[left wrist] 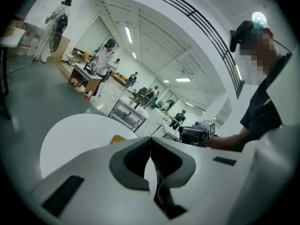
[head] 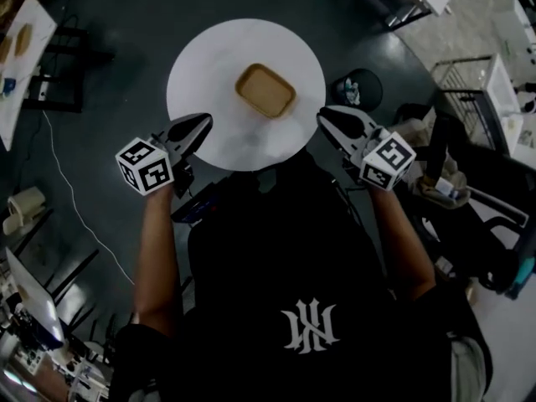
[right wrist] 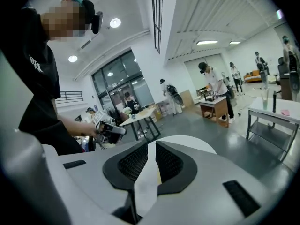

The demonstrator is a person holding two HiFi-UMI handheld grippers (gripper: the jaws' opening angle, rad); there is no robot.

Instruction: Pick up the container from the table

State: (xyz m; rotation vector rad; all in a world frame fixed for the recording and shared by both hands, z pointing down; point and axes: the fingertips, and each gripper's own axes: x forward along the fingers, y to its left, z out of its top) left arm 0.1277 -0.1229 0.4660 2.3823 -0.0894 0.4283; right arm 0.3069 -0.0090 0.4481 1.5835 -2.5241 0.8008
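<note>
A shallow tan rectangular container (head: 265,90) lies near the middle of the round white table (head: 209,65). My left gripper (head: 203,122) hovers at the table's near left edge, jaws shut with the tips touching and nothing in them. My right gripper (head: 322,115) sits at the near right edge, pointing in toward the table. Its jaws stand almost together, with only a thin empty slit between them. In the left gripper view, a sliver of the container (left wrist: 117,138) shows just beyond the left gripper (left wrist: 150,139), and the right gripper (left wrist: 194,134) is across the table. Both grippers are apart from the container.
Dark floor surrounds the table. A black round bin (head: 360,86) stands close to its right side, with a wire cart (head: 473,90) and a chair further right. A work table (head: 21,48) is at far left. Several people work at benches in the background.
</note>
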